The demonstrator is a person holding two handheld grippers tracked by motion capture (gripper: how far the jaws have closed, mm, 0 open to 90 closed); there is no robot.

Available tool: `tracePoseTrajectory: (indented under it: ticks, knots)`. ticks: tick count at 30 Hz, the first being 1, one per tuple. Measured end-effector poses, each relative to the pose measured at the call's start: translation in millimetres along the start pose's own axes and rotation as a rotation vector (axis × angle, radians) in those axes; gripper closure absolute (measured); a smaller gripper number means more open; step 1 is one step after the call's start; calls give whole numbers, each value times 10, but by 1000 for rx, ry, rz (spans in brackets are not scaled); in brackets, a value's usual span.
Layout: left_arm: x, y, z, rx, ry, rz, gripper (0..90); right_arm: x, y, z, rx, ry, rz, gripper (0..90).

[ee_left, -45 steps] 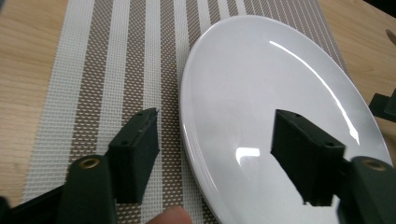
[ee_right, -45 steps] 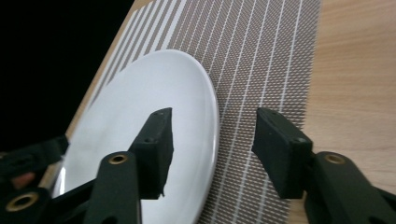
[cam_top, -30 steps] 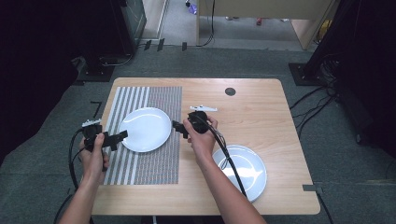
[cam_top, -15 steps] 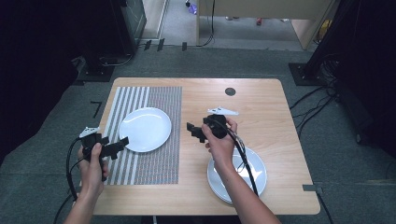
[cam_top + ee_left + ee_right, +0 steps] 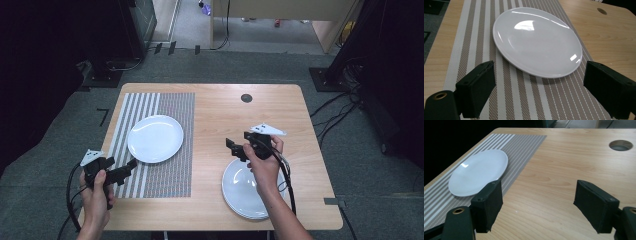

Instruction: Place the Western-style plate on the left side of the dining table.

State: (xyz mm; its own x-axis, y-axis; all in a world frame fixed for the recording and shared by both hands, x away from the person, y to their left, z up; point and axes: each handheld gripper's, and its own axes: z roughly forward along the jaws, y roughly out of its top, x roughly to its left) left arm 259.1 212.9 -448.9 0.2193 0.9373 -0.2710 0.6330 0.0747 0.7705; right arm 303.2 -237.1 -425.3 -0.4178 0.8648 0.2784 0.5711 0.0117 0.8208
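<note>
A white plate lies on a brown-and-white striped placemat on the left half of the table. My left gripper hovers over the mat's near edge, just short of that plate, open and empty. A stack of white plates sits at the near right, partly under the right hand. Above its far rim my right gripper stands open with nothing between its jaws, pointing left toward the mat.
The wooden table has a round cable hole near its far edge. Dark furniture and cables surround the table on the grey floor. Bare wood lies between the mat and the plate stack.
Both grippers have drawn back from the plate on the mat. The left moved toward the near left edge, the right moved right and back over the plate stack.
</note>
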Motion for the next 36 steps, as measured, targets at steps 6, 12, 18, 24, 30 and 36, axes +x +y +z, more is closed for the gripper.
tracePoseTrajectory:
  ticks: [6,12,18,24,30,36]
  knots:
    - [-37,-122,-50,3,8,16,102,-166,-124,-145,-9,-24,7,223]
    - [-48,-260,-112,-1,-11,-1,102,-414,-341,-333,-10,-53,25,219]
    - [-25,-393,-152,3,15,31,102,-588,-482,-480,-10,-86,37,215]
    - [62,-493,-189,11,32,22,102,-803,-663,-685,-1,-139,50,208]
    - [121,-555,-188,20,62,24,102,-950,-804,-800,9,-164,68,204]
    - [211,-638,-211,29,95,14,102,-1117,-955,-953,4,-197,84,203]
